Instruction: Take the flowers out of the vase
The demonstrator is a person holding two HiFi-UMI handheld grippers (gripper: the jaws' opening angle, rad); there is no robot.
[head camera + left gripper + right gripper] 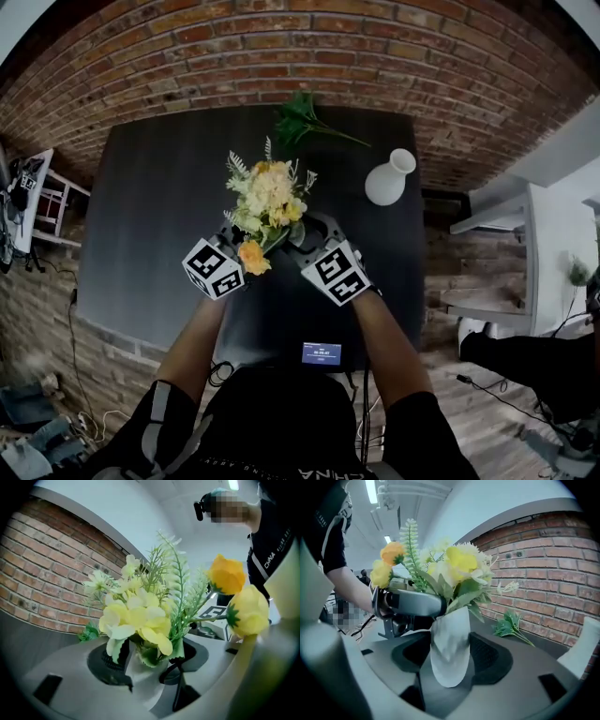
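My right gripper is clamped on the belly of the white vase, a pad on each side, and seems to hold it just off the table. My left gripper lies level on the opposite side of the vase. Its jaws stand apart around the base of the flowers, just above the vase mouth, and I see no pad pressing on them. The flowers stand in the vase, cream and yellow heads with fern sprays fanning out over its rim. I judge them artificial: light and springy, with soft petals that crush easily. So the place to take hold is low on the bundled stems right at the mouth, never on the heads. The vase looks smooth and glazed, so probably slippery and breakable. It wants a firm hold while the stems drag through its neck. Beyond the vase a green sprig lies on the table, and to the vase's right stands a spare vase.
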